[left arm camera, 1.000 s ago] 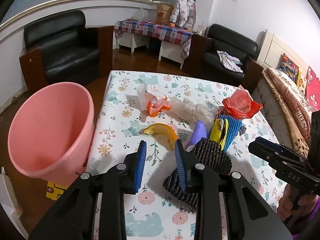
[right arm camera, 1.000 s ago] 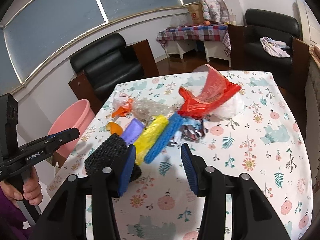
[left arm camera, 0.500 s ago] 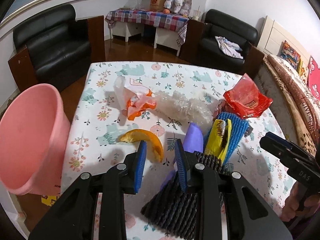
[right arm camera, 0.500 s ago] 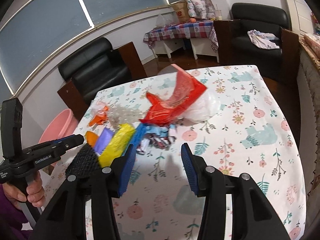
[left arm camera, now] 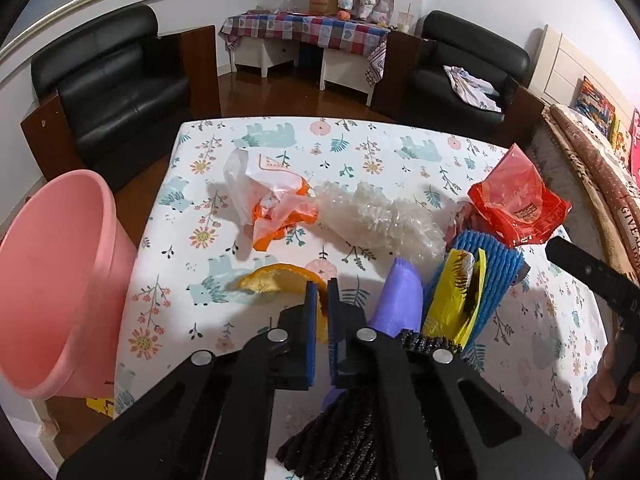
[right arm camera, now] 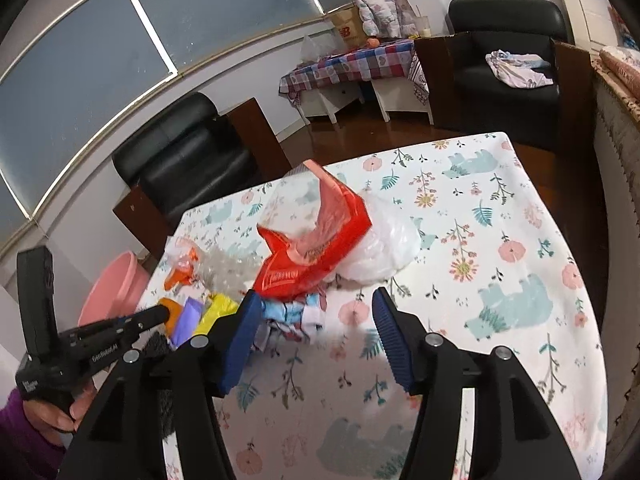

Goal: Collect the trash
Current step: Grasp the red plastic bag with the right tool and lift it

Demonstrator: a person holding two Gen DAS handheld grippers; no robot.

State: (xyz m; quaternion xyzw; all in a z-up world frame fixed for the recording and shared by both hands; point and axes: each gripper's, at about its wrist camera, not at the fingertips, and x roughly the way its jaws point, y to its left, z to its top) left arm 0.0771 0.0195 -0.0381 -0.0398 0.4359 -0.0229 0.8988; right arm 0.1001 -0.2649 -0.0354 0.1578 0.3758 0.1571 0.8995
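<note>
On the flowered table [left arm camera: 280, 140] lies a curled orange peel [left arm camera: 276, 280]. My left gripper [left arm camera: 321, 292] is shut on the peel's near end, with the blue pads pressing it from both sides. In the right wrist view that gripper's tip [right arm camera: 162, 314] holds the peel [right arm camera: 173, 312] low over the table. My right gripper [right arm camera: 316, 320] hangs over the table with its jaws opening. A crumpled printed wrapper [right arm camera: 292, 316] lies between them, close to the left pad and not gripped. Just beyond are a red plastic bag [right arm camera: 316, 248] and a white bag [right arm camera: 384, 248].
A pink bucket [left arm camera: 52, 280] stands off the table's left edge. An orange-and-white bag [left arm camera: 276, 208], bubble wrap [left arm camera: 376, 220], a purple piece [left arm camera: 402, 300], a yellow wrapper [left arm camera: 456, 300], a blue cloth [left arm camera: 496, 272] and a black woven mat [left arm camera: 360, 420] crowd the table. Black armchairs stand behind.
My left gripper moved forward and its jaws closed on the end of the orange peel. My right gripper advanced toward the red bag and its jaws spread wider.
</note>
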